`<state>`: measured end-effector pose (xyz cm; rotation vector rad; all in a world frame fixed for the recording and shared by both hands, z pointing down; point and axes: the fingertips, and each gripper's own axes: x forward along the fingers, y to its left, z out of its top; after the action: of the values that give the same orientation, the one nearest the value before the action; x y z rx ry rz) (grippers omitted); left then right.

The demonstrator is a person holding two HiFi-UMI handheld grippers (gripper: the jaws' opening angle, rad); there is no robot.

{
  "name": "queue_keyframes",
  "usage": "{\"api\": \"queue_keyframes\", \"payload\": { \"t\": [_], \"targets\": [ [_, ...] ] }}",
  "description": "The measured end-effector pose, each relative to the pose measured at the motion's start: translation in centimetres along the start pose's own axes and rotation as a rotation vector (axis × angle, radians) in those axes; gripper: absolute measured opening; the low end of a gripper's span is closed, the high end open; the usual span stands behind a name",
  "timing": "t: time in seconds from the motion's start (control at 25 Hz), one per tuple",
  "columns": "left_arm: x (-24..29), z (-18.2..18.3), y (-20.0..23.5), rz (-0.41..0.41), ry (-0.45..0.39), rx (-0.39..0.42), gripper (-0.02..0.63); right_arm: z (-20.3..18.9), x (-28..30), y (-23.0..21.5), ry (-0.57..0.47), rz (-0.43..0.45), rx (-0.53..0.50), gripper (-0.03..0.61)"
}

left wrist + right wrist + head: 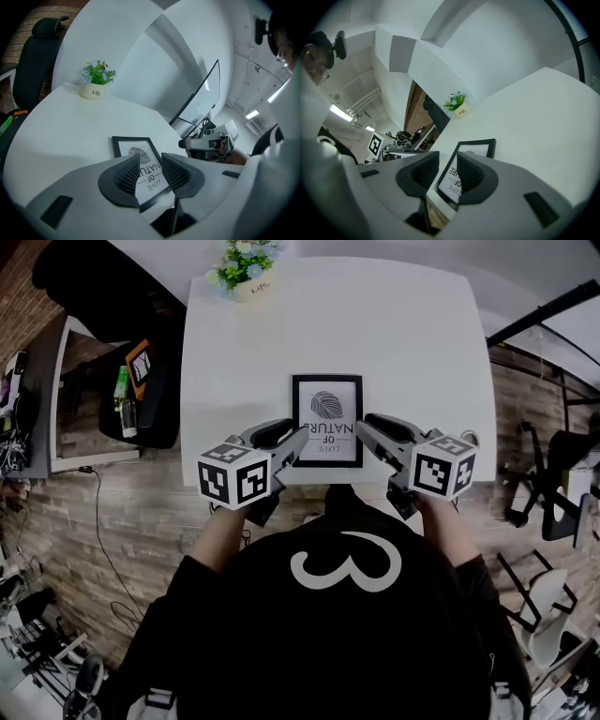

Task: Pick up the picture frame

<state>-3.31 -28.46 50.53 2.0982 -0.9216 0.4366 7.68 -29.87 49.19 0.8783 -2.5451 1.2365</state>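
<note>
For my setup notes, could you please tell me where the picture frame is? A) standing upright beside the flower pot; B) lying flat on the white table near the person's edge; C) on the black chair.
B: the picture frame lies flat on the white table by its near edge, well apart from the flower pot at the far edge.

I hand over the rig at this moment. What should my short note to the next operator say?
Left tool: open, holds nothing, at the near left corner of the frame.
Right tool: open, holds nothing, at the frame's near right corner.
Frame: lies flat, print up, on the white table, close to its near edge.
Done: both tools are lined up at the frame; no grip yet.
Left: close on the frame and lift it.
</note>
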Motion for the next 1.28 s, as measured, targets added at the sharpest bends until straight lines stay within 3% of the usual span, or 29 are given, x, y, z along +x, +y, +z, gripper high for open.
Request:
{"api": "queue_keyframes", "payload": {
  "t": [0.24,0.48,0.68,1.28],
  "targets": [
    [1.2,-1.0,1.7,0.023,0.041,-0.024,0.147,-1.4,1.2,-1.8,0.065,-0.055,-0.002,0.133],
    [2.1,-1.9,2.9,0.041,0.081,-0.036,0.149,-3.4,1.9,-3.8,0.167,-0.159,-0.093,0.144],
    [2.6,-2.7,3.8,0.063,0.12,-0.032,0.149,-4.8,2.3,-5.4,0.228,-0.22,-0.077,0.145],
    [4.6,-4.0,5.7,0.116,0.187,-0.013,0.149,-6.6,3.4,-7.1,0.309,-0.297,-0.088,0.144]
  ]
}}
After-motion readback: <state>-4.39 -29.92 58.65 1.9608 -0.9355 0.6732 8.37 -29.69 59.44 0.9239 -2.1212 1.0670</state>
